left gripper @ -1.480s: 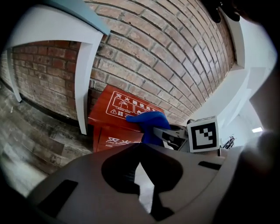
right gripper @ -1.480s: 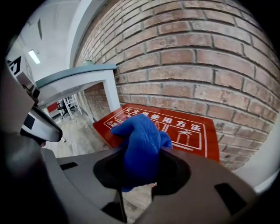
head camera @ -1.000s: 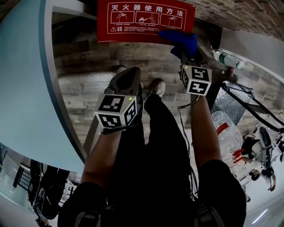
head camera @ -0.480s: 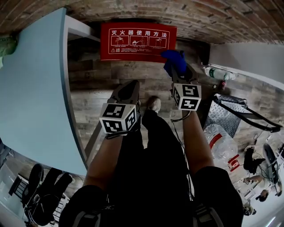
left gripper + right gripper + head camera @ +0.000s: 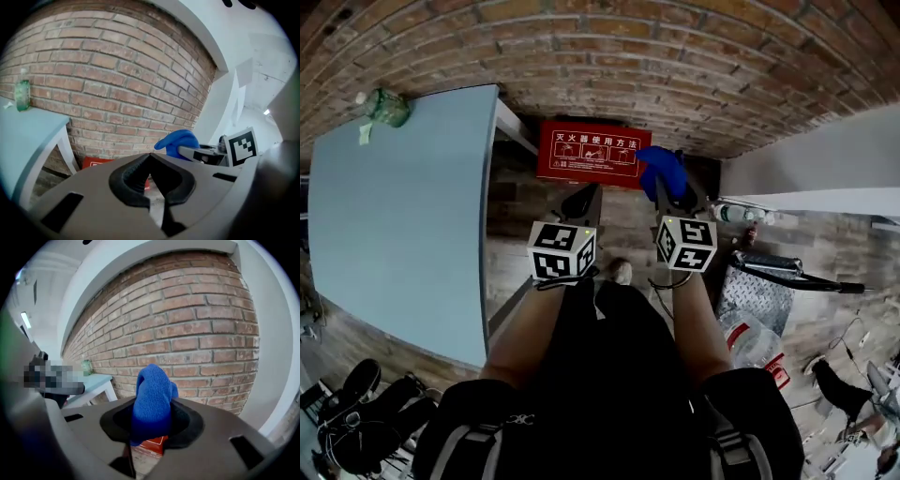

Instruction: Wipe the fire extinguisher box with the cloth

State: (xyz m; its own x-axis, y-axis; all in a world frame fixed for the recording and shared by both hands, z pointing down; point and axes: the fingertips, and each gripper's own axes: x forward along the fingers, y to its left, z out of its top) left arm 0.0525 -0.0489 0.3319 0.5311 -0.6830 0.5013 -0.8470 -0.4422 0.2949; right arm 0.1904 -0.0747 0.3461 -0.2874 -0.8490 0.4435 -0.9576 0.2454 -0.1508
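The red fire extinguisher box [image 5: 593, 154] stands on the wood floor against the brick wall, with white print on its face. A blue cloth [image 5: 664, 172] sticks out of my right gripper [image 5: 672, 194], which is shut on it just off the box's right end. In the right gripper view the cloth [image 5: 151, 399] fills the jaws, and a corner of the box [image 5: 152, 445] shows below it. My left gripper [image 5: 584, 201] hangs in front of the box's lower edge, shut with nothing in it. Its tips [image 5: 151, 155] meet, with the box [image 5: 96, 163] behind.
A light blue table [image 5: 403, 206] with a green bottle [image 5: 386, 106] on it stands at the left. To the right are a white wall, a plastic bottle [image 5: 733, 214], a metal tread plate [image 5: 755, 295] and a big water jug [image 5: 759, 342]. Shoes [image 5: 356, 412] lie lower left.
The head view has pulled up and back, so the box looks smaller and the brick wall now shows. Both grippers stay raised near the box, the right one still holding the cloth.
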